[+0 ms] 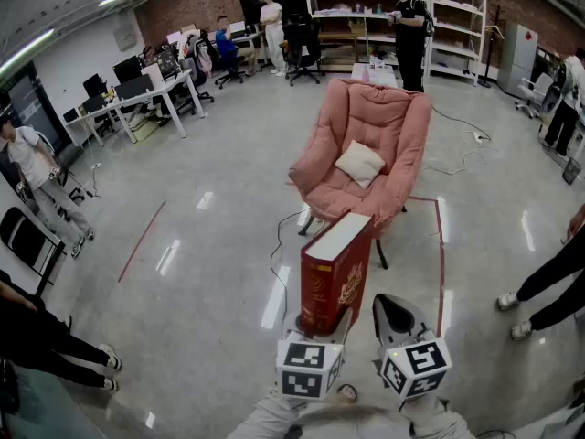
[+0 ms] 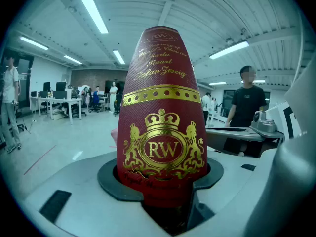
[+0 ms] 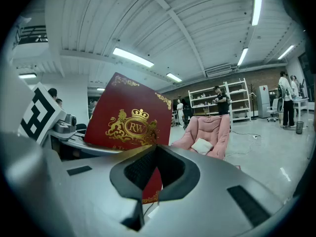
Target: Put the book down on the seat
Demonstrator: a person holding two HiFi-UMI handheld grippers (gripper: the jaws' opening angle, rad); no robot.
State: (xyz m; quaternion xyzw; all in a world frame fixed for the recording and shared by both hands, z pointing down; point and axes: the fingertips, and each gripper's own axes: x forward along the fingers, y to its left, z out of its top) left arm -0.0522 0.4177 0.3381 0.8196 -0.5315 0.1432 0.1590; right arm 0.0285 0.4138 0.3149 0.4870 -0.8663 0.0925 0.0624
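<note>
A thick red book (image 1: 336, 273) with a gold crest stands upright in the air, white page edge on top. My left gripper (image 1: 322, 323) is shut on its lower end, and the spine (image 2: 163, 132) fills the left gripper view between the jaws. My right gripper (image 1: 395, 311) hangs just right of the book with its jaws together and nothing in them; the book's cover (image 3: 131, 120) shows to its left. The pink padded chair (image 1: 366, 135) stands ahead on the floor, a white cushion (image 1: 359, 163) lying on its seat. The chair (image 3: 210, 132) also appears in the right gripper view.
A black cable (image 1: 274, 263) runs over the floor from the chair toward me. Red tape lines (image 1: 441, 263) mark the floor. A person's legs (image 1: 548, 291) stand at the right, other people at the left edge. Desks (image 1: 137, 99) and shelves (image 1: 366, 16) line the far side.
</note>
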